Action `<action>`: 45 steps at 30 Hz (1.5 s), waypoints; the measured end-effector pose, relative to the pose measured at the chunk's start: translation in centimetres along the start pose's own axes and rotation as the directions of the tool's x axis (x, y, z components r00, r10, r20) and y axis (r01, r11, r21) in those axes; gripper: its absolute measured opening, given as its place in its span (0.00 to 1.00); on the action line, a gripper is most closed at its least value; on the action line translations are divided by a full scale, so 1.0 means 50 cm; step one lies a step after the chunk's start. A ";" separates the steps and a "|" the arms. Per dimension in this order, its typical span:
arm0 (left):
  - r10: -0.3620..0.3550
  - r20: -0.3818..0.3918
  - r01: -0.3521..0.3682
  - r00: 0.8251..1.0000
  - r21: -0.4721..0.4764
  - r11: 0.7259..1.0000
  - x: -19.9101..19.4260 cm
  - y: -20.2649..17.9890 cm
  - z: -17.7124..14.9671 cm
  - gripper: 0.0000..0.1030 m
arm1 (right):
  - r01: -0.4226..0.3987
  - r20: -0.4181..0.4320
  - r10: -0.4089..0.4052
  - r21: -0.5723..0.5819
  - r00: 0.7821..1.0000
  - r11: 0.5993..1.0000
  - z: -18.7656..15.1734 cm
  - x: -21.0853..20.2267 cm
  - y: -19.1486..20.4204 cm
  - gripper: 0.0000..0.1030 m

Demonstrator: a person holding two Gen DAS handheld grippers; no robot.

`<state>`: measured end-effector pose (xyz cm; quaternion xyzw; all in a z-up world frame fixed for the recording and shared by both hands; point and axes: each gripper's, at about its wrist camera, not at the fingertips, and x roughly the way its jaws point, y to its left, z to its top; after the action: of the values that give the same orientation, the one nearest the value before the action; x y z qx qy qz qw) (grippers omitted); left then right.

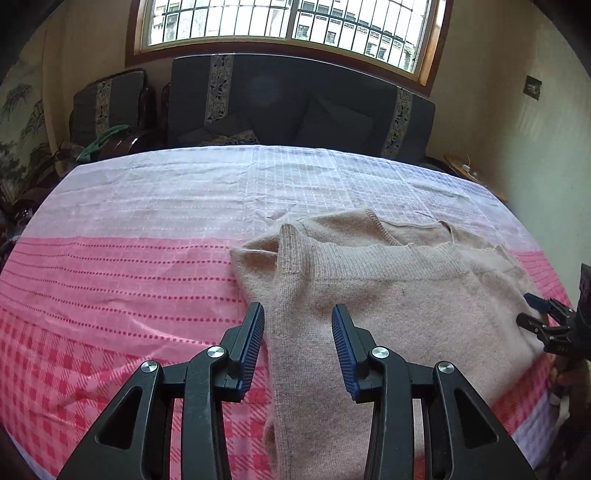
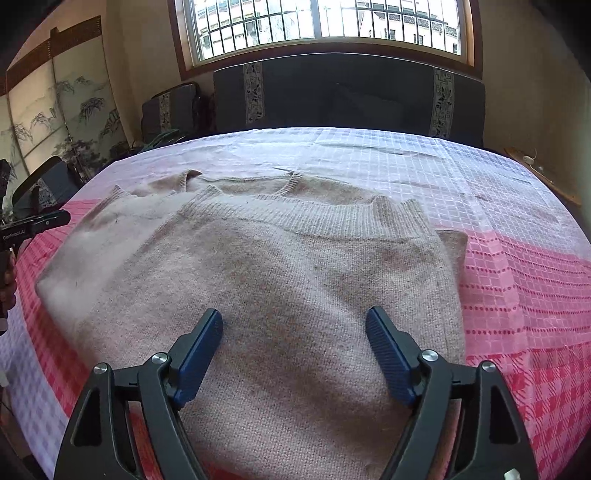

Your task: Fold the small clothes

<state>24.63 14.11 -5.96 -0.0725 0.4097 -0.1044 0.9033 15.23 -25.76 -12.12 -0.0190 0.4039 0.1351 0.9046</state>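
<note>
one fold down, both grippers off the sweater

the bed (image 2: 517, 280) took up most of both views, spread with a pink and white checked cloth, and it had plenty of bare room to the left of the sweater and beyond it toward the dark sofa (image 2: 347, 92) under the window (image 2: 321, 22).

the beige sweater (image 2: 280, 280) lay flat on the near half of the bed, close to the near edge. its ribbed hem lay across the body just short of the neckline, so you looked to have folded it once, bottom up. a sleeve lay folded in along its left side. judging by that, a further fold and some tidying were left.

your right gripper (image 2: 294, 325) hovered over the middle of the sweater with jaws spread wide and nothing between them. your left gripper (image 1: 297, 317) hung over the sweater's left edge, jaws partly apart, pads clear of the knit. neither held anything.

the right edge of the sweater sat well inside the bed, so you had room on both sides.
</note>
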 end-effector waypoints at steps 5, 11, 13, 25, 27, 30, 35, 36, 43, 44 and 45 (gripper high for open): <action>-0.189 -0.053 0.183 0.981 -0.096 0.978 0.022 0.086 0.000 0.38 | -0.010 -0.002 0.009 -0.003 1.000 1.000 0.001 0.001 0.001 0.81; -0.323 -0.173 0.299 0.931 -0.149 0.942 0.084 0.113 -0.016 0.38 | -0.025 0.005 0.025 0.013 1.000 1.000 0.000 -0.001 -0.004 0.81; -0.401 -0.171 0.363 0.900 -0.213 0.907 0.101 0.137 -0.014 0.38 | -0.030 0.008 0.030 0.018 1.000 0.999 0.000 -0.001 -0.006 0.81; -0.627 -0.241 0.561 0.741 -0.291 0.775 0.195 0.101 0.035 0.40 | -0.025 0.001 0.025 0.011 1.000 1.000 -0.001 0.001 -0.005 0.84; -0.605 -0.236 0.551 0.761 -0.259 0.794 0.197 0.082 0.037 0.40 | -0.026 -0.001 0.026 0.009 1.000 1.000 -0.001 0.003 -0.005 0.85; -0.533 -0.220 0.488 0.817 -0.229 0.842 0.190 0.073 0.034 0.22 | -0.027 -0.004 0.027 0.006 1.000 1.000 -0.001 0.006 -0.003 0.86; -0.436 -0.188 0.396 0.880 -0.216 0.893 0.172 0.054 0.028 0.20 | -0.030 -0.009 0.030 0.001 1.000 1.000 -0.001 0.008 0.001 0.89; -0.419 -0.180 0.379 0.890 -0.217 0.899 0.165 0.047 0.029 0.20 | -0.031 -0.011 0.031 -0.002 0.999 1.000 -0.001 0.009 0.002 0.90; -0.343 -0.163 0.296 0.925 -0.255 0.920 0.106 -0.010 0.060 0.20 | -0.197 0.079 0.188 0.118 0.979 0.973 -0.006 -0.018 -0.051 0.95; -0.330 -0.167 0.284 0.929 -0.251 0.925 0.098 -0.021 0.066 0.19 | -0.223 0.105 0.208 0.154 0.972 0.963 -0.009 -0.026 -0.067 0.95; -0.320 -0.172 0.272 0.932 -0.253 0.928 0.093 -0.031 0.071 0.19 | -0.251 0.123 0.231 0.181 0.965 0.951 -0.010 -0.031 -0.080 0.95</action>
<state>30.10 11.65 -6.66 -0.2242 0.4963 -0.2004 0.8144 14.93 -30.03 -11.62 0.1261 0.3684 0.2052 0.8979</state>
